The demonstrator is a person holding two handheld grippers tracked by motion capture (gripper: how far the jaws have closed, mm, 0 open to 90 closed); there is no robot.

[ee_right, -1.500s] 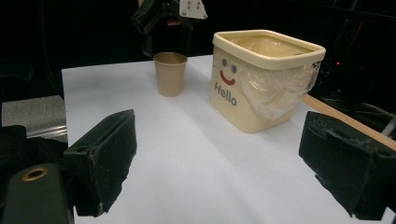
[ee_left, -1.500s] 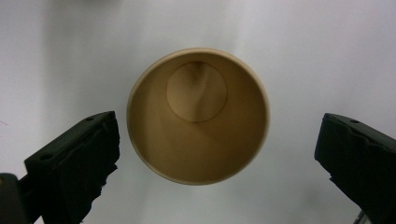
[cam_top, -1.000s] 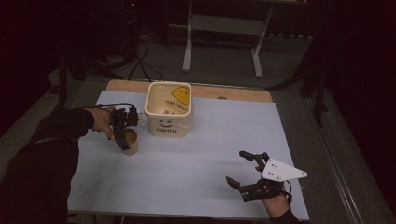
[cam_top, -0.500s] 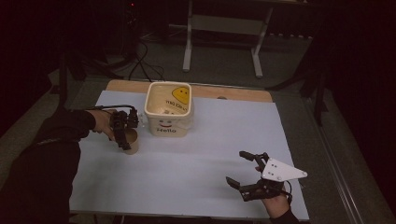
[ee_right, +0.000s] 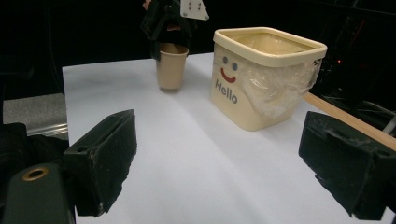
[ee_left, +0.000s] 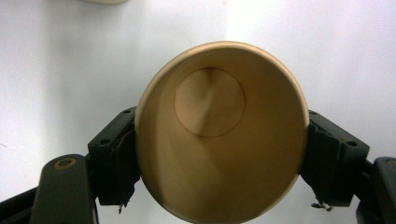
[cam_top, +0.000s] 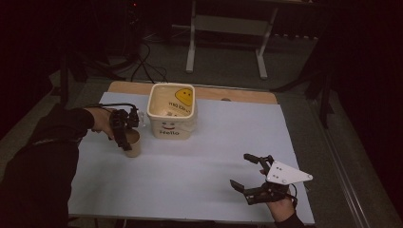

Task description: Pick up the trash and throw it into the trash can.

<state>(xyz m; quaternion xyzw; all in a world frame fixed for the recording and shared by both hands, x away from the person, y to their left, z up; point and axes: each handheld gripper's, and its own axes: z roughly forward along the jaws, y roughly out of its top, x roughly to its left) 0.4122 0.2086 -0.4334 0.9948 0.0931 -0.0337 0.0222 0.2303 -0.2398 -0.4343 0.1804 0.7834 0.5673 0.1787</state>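
Standing upright on the pale sheet point(cam_top: 190, 180): one paper cup point(cam_top: 132, 143), tan, empty, at about 8 o'clock from the cream bin point(cam_top: 172, 110) and just beside it, not touching.

Held by: left gripper point(ee_left: 219, 154), come down from above, its two black jaws clamped on opposite sides of the cup wall just under the rim. Judged reason: a grip across the widest part leaves the mouth free, so the cup can be lifted or tipped without crushing.

Orientation: long axis vertical; mouth up toward the gripper camera, base on the sheet. The left gripper view looks straight down the axis to the round bottom.

Right gripper point(cam_top: 254, 178): jaws spread wide, holding nothing, parked near the sheet's 5 o'clock corner, well apart from the cup. Judged reason: standing by.

Bin: smiley face and "Hello" print, clear liner inside.
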